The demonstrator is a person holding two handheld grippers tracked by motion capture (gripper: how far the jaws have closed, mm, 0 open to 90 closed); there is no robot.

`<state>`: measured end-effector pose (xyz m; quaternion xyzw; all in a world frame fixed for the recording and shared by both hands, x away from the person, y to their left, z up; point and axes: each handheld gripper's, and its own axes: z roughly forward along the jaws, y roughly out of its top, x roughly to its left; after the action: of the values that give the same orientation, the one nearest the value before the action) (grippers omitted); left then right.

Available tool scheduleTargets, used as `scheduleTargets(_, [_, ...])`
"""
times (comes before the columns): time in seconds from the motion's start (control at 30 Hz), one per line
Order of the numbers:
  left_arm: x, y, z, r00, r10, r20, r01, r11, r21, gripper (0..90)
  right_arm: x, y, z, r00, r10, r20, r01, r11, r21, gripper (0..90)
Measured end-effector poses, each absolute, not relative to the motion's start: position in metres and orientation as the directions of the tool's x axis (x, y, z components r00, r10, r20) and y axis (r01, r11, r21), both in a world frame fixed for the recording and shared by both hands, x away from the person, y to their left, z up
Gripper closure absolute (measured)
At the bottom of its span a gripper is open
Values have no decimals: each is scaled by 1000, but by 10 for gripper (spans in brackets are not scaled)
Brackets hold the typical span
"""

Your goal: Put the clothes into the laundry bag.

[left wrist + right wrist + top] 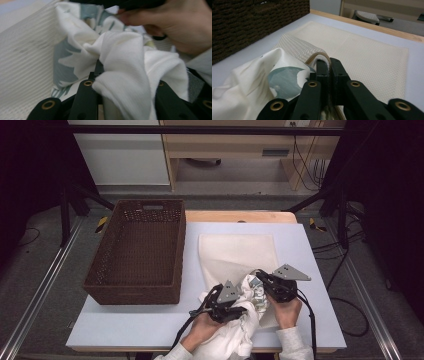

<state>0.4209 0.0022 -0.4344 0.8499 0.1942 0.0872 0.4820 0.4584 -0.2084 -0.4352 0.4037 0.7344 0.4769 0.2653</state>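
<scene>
I hold the right gripper [329, 65] clamped tight on the piped edge of the mesh bag [238, 251], which lies flat near the tabletop's [310, 270] right edge. My left gripper [125, 82] has white cloth [122, 62] bunched between its jaws at the near edge. A basket [137, 251] stands at the left.

Evenly lit table, dark surroundings, soft shadows, no glare, left gripper view blurred up close.
</scene>
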Motion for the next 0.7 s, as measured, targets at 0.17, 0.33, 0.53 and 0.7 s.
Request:
scheduleTargets(0.17, [430, -12, -441, 916, 397, -47, 277, -545, 791, 696, 456, -208, -433, -532, 847, -4, 326, 209, 922, 868])
scheduleTargets(0.33, [445, -11, -446, 894, 439, -92, 349, -551, 758, 586, 451, -204, -426, -560, 828, -9, 284, 202, 937, 868])
scheduleTargets(0.53, [426, 1, -436, 874, 482, -51, 326, -505, 799, 208, 453, -207, -430, -542, 841, -2, 307, 200, 931, 868])
scheduleTargets(0.7, [407, 11, -419, 879, 473, -58, 317, -489, 813, 46, 454, -208, -431, -534, 845, -7, 314, 206, 927, 867])
